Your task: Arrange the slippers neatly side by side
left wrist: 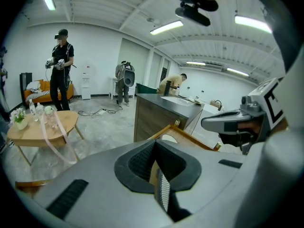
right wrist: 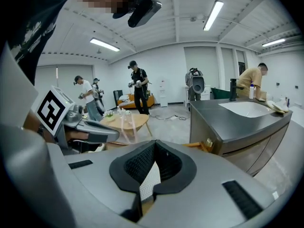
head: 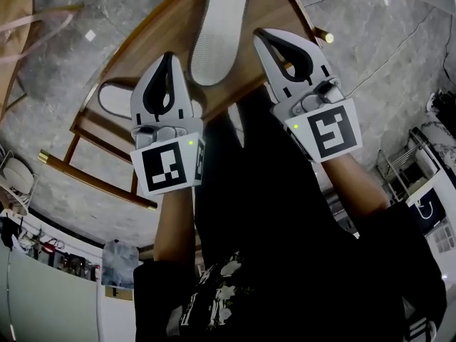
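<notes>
One white slipper [head: 217, 30] lies sole up on the wooden table [head: 160, 27], its ribbed sole pointing away from me. A second white slipper [head: 112, 98] lies at the table's left edge, partly hidden behind my left gripper [head: 167, 57]. Both grippers hover above the table, shut and holding nothing. My right gripper [head: 261, 34] is just right of the sole-up slipper. In the left gripper view the shut jaws of the left gripper [left wrist: 155, 144] frame a strip of ribbed sole [left wrist: 164, 191]. The right gripper [right wrist: 155, 144] frames a white zigzag sole [right wrist: 151, 182].
The table has brass-capped corners [head: 328, 37] and stands on a grey marble floor [head: 370, 55]. A round wooden table [left wrist: 40, 125] stands to the left. A dark counter with a sink [right wrist: 240, 120] is to the right. Several people stand farther back in the room.
</notes>
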### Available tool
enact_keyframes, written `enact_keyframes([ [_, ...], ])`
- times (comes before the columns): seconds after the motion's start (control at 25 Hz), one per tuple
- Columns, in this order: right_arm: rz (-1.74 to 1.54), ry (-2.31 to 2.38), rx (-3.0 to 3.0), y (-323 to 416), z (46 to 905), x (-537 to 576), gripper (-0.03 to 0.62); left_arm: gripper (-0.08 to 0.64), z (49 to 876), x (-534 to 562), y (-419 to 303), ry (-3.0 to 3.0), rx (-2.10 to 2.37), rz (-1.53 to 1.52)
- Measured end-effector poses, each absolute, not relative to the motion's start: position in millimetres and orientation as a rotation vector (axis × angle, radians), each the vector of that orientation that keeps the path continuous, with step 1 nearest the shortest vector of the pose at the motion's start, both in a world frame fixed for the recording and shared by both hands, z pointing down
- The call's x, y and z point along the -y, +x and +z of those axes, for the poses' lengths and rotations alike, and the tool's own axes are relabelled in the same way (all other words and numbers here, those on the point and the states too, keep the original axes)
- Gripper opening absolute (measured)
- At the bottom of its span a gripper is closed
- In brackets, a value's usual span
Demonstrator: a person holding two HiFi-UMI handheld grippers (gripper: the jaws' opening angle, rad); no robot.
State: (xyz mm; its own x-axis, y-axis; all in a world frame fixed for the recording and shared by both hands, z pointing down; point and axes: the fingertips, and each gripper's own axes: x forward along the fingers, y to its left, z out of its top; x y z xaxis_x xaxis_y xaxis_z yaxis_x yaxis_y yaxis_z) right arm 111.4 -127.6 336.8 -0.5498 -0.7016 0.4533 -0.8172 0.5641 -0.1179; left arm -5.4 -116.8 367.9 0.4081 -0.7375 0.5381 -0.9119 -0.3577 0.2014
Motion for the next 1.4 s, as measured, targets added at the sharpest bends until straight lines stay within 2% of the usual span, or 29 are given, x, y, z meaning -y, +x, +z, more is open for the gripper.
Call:
enact_keyframes([
  [0.56, 0.527, 1.205, 2.419, 114.0, 368.6, 127.9, -0.003, 0.0, 415.3, 113.9, 15.9, 2.138, 1.252, 0.575],
  [0.6, 0.529, 1.207, 2.429, 114.2, 367.7, 128.8, -0.003, 0.008, 419.0, 114.4, 18.6, 2.134, 1.234, 0.585],
  [0.64, 0.53, 1.207, 2.438, 114.7, 367.1, 129.5, -0.003, 0.068, 423.1, 114.6, 20.7, 2.123, 1.216, 0.592],
  [0.68, 0.531, 1.206, 2.441, 115.4, 367.1, 130.1, -0.003, 0.092, 427.4, 114.5, 22.0, 2.108, 1.198, 0.599],
  [0.76, 0.528, 1.206, 2.439, 117.5, 368.1, 132.2, -0.002, 0.099, 435.5, 115.2, 23.5, 2.085, 1.169, 0.618],
  [1.04, 0.478, 1.219, 2.393, 127.8, 368.6, 129.8, -0.003, 0.19, 464.8, 116.4, 38.1, 2.021, 0.975, 0.71],
  [1.16, 0.495, 1.214, 2.389, 126.2, 371.7, 127.3, -0.003, 0.186, 472.6, 116.1, 39.7, 2.003, 0.93, 0.757],
  [1.28, 0.501, 1.214, 2.384, 126.2, 373.6, 125.3, -0.003, 0.079, 469.7, 114.6, 42.5, 2.028, 0.927, 0.768],
  [1.4, 0.502, 1.219, 2.384, 127.3, 373.4, 126.5, -0.003, 0.051, 451.6, 118.8, 46.9, 2.1, 0.969, 0.73],
])
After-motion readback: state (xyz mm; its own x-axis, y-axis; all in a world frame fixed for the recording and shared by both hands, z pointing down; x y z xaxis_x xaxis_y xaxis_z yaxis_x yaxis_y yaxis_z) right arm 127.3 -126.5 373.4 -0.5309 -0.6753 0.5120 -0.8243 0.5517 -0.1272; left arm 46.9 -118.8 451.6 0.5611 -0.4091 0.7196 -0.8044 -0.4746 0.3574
